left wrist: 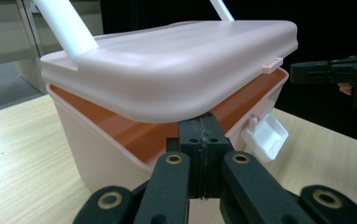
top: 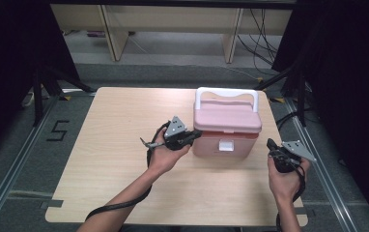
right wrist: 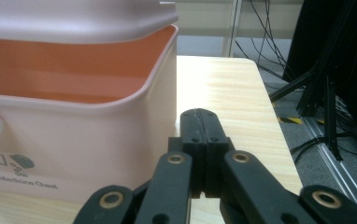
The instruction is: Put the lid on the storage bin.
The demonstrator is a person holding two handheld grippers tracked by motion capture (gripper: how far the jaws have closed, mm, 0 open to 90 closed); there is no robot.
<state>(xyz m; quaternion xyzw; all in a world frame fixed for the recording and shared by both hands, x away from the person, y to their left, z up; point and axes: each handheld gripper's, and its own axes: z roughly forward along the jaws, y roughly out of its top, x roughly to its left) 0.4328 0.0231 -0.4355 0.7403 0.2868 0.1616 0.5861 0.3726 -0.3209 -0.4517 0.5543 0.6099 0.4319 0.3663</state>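
Observation:
A pink medicine chest (top: 227, 126) with a white handle (top: 227, 91) stands right of the table's middle. Its lid (left wrist: 167, 65) is tilted up at the front, and an orange inside (left wrist: 134, 135) shows through the gap. The white latch (left wrist: 266, 138) hangs loose on the front wall. My left gripper (top: 197, 135) is shut with nothing between its jaws; in the left gripper view its tips (left wrist: 203, 122) sit right under the lid's front edge. My right gripper (top: 271, 143) is shut too, empty, just off the chest's front right corner (right wrist: 160, 107).
The light wooden table (top: 120, 169) has free room to the left and in front of the chest. Its right edge (right wrist: 270, 107) lies close to my right gripper. Black stand legs (right wrist: 326, 93) and cables sit on the floor beyond.

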